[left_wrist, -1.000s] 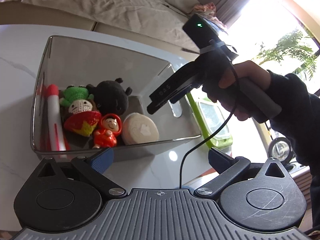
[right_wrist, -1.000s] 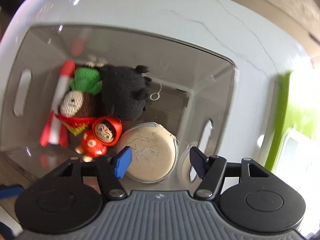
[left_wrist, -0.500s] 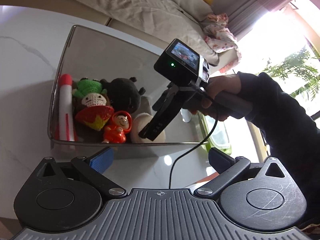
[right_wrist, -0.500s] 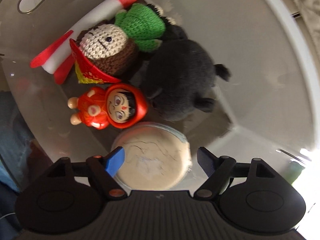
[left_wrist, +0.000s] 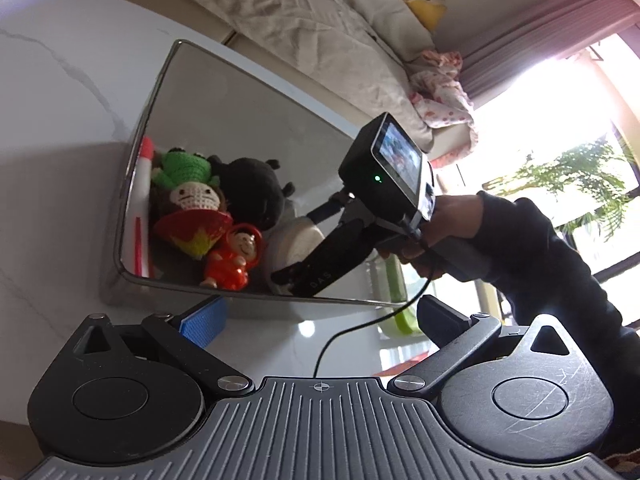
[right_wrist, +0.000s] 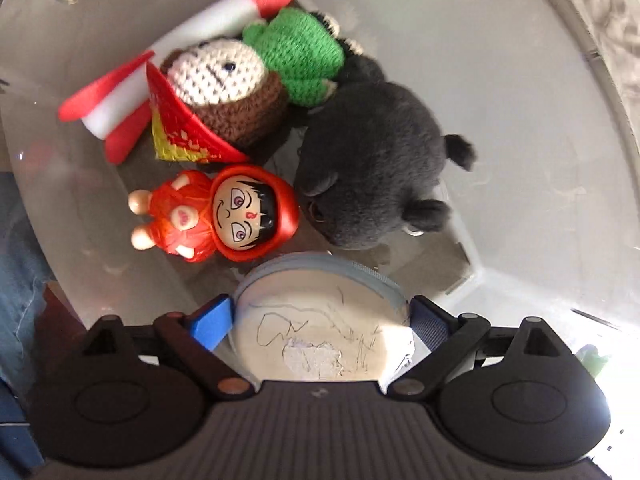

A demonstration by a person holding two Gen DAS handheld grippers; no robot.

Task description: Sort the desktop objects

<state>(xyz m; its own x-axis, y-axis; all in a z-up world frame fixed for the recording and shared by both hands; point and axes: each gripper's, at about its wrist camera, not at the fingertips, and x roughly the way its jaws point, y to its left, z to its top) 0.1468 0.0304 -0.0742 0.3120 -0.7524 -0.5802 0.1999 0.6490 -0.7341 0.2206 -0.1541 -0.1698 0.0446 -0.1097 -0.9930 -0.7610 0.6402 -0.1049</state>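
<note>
Right claw (right_wrist: 320, 320) reaches down into the clear bin (left_wrist: 240, 92) on the white surface (left_wrist: 60, 160), its fingers set against both sides of the round cream pouch (right_wrist: 320, 320); the left claw (left_wrist: 320, 322) hangs spread wide and empty outside the bin's near wall. Beyond the pouch lie a dark plush (right_wrist: 376, 168), a crocheted doll (right_wrist: 224, 84), a foam rocket (right_wrist: 172, 52) and a red-hooded figurine (right_wrist: 224, 210).
</note>
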